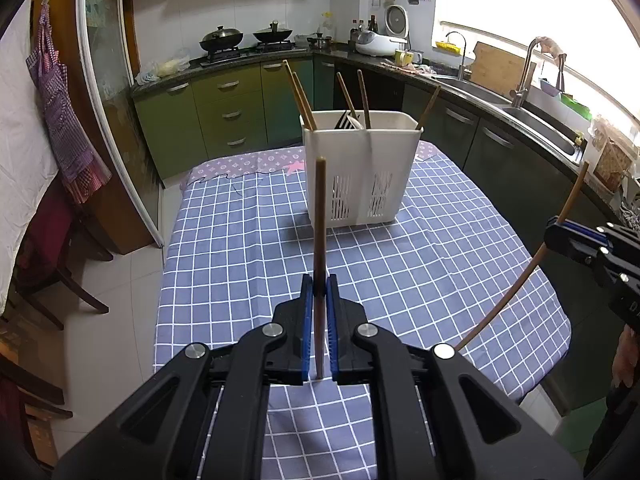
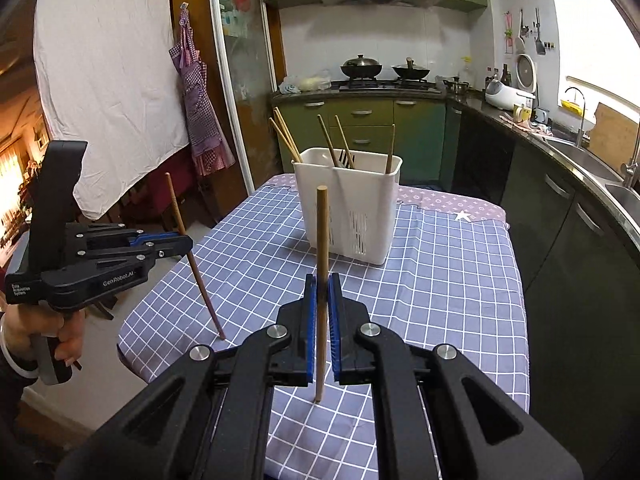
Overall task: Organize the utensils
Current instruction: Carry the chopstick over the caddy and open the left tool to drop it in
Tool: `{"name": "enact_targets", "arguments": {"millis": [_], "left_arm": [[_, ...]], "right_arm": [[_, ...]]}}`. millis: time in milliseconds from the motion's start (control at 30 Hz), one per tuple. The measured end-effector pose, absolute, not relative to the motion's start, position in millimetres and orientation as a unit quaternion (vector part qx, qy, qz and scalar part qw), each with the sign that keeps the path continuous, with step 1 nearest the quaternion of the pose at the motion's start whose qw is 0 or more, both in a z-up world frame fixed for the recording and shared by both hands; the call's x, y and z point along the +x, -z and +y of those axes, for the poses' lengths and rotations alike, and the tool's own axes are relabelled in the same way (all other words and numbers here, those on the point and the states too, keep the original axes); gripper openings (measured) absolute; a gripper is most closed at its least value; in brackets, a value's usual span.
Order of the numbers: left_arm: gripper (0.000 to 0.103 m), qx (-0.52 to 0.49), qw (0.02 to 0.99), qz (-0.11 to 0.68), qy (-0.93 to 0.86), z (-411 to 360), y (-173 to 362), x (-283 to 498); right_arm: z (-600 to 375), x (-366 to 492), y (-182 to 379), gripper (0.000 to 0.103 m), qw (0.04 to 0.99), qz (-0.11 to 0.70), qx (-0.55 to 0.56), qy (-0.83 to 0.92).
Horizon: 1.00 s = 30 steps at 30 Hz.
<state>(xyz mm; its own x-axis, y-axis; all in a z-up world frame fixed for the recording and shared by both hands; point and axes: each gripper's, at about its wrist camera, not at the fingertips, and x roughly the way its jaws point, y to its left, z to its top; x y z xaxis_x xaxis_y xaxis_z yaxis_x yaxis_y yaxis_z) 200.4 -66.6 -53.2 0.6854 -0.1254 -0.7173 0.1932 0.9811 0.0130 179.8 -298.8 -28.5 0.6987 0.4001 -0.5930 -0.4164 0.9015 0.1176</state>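
A white slotted utensil holder (image 1: 360, 176) (image 2: 348, 204) stands at the far end of the table, with several brown chopsticks and a dark spatula sticking up out of it. My left gripper (image 1: 319, 284) (image 2: 182, 242) is shut on a brown chopstick (image 1: 320, 232) (image 2: 192, 256) held upright above the cloth. My right gripper (image 2: 322, 284) (image 1: 554, 230) is shut on a second chopstick (image 2: 321, 280) (image 1: 520, 280), also upright. Both grippers hover at the near end of the table, well short of the holder.
The table wears a blue checked cloth (image 1: 400, 280) with a pink patterned strip at the far end. Green kitchen cabinets (image 1: 224, 112), a hob with woks and a sink (image 1: 540, 124) line the walls behind. Chairs (image 1: 44, 256) stand left of the table.
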Motion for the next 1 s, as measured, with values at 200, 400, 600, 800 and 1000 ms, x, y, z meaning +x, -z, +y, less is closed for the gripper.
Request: {"name": "enact_targets", "arguments": {"millis": [200,400,600,800,1000], "left_arm": [[0.007,0.035,0.919,0.382,0.094,-63.9,38.1,203.8],[0.007,0.046,0.925,0.362,0.100,-71.7,0.5,218.7],[0.007,0.044,0.933,0.340,0.111,-83.3,-46.8,243.3],[0.007,0.040,0.946,0.306,0.102,-94.8,-89.6,277.6],[0.007,0.029,0.957,0.277,0.087,-99.6,-113.2,315.8]], "right_arm": [[-297.7,176.9,27.7,0.007,0.921,0.321,-0.015,-0.222],[-299.9,179.5,28.8,0.007,0.921,0.322,-0.012,-0.220],[-302.8,179.7,28.7,0.007,0.920,0.323,-0.009,-0.222],[-307.1,180.6,29.9,0.007,0.919,0.324,-0.003,-0.224],[-307.0,180.8,30.8,0.007,0.918,0.324,-0.002,-0.230]]}}
